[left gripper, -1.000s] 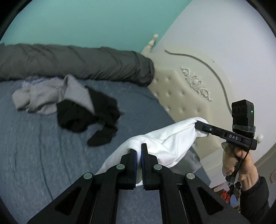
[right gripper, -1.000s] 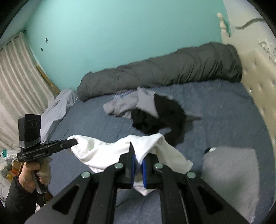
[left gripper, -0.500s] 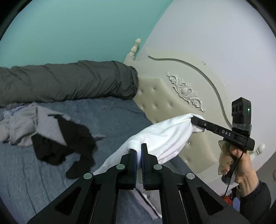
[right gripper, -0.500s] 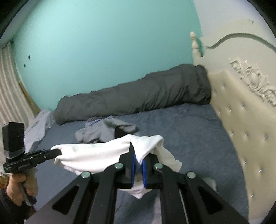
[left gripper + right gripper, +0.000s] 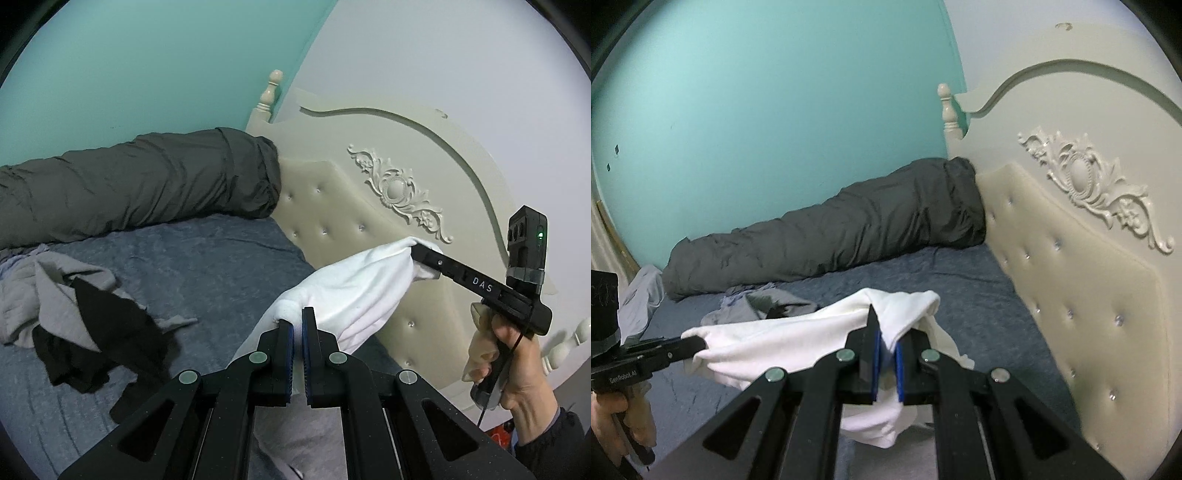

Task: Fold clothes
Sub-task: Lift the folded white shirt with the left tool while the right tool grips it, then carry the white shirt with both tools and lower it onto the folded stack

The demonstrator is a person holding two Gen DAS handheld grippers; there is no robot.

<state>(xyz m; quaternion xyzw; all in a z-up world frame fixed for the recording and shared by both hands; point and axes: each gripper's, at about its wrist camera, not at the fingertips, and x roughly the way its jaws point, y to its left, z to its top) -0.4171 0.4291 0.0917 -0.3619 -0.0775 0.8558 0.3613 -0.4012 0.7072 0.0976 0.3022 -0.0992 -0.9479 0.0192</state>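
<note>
Garment [image 5: 354,291] stretched between both clamped tongs, seemingly airborne.

A white garment [image 5: 351,291] is hanging bunched in the air above the bed, stretching from 6 o'clock toward 3 o'clock in the left wrist view. A grey garment [image 5: 48,291] and a black garment [image 5: 107,343] are lying crumpled together at 9 o'clock.

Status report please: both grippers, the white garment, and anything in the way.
Left hand-held gripper and right hand-held gripper both shut on the white garment. Garment stretched between them above the bed. Grey and black clothes pile lies off to one side.
</note>
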